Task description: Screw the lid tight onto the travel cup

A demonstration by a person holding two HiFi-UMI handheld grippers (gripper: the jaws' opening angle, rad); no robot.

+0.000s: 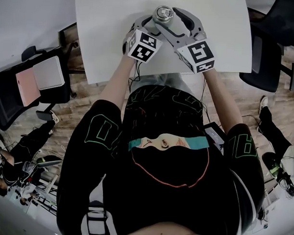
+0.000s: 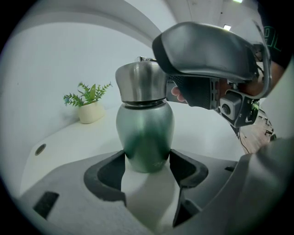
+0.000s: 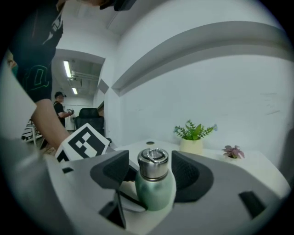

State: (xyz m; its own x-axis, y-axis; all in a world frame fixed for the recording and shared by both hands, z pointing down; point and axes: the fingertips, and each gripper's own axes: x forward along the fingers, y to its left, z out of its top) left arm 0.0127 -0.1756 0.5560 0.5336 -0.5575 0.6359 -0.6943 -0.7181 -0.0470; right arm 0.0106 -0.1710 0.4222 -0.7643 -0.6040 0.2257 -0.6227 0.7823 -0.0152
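A green metal travel cup point(image 2: 144, 133) stands upright on the white table point(image 1: 106, 36), its steel lid point(image 2: 140, 82) seated on top. My left gripper point(image 2: 147, 165) is shut on the cup's lower body, both dark pads pressing its sides. In the right gripper view, my right gripper point(image 3: 151, 170) straddles the lid point(image 3: 152, 163) from above the cup point(image 3: 156, 190), with a small gap at each pad, so it is open. In the head view both grippers meet at the lid point(image 1: 163, 14) near the table's far side, the left gripper point(image 1: 151, 27) below the right gripper point(image 1: 166, 19).
A small potted green plant point(image 3: 193, 137) and a pink plant point(image 3: 233, 151) stand at the table's back by the wall. Black office chairs point(image 1: 272, 51) flank the table; the left chair point(image 1: 8, 93) carries pink and white flat items. People stand in the far room.
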